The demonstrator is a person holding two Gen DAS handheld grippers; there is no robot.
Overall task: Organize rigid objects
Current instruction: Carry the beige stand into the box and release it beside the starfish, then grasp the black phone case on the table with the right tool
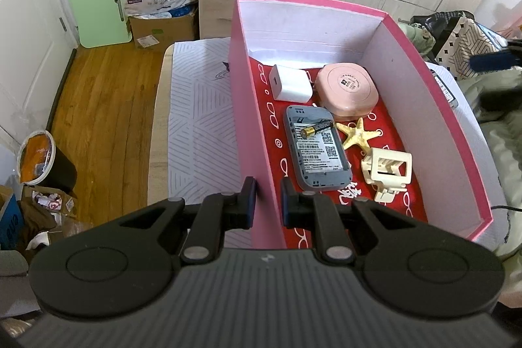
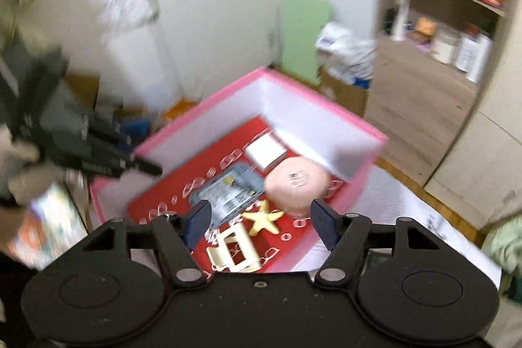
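From the left wrist, our left gripper (image 1: 268, 196) is clamped on the near wall of the pink box (image 1: 243, 106), one pad either side. Beyond the jaws, on the red floor, lie a grey router (image 1: 318, 149) with a battery (image 1: 317, 128) on it, a starfish (image 1: 356, 132), a cream clip (image 1: 386, 173), a white charger (image 1: 290, 83) and a pink case (image 1: 347, 92).

From the right wrist, blurred, our right gripper (image 2: 261, 222) hangs over the box (image 2: 326, 106), jaws apart and empty. Starfish (image 2: 262, 219) and clip (image 2: 236, 250) show between them; router (image 2: 228, 193) and case (image 2: 295, 183) lie beyond.
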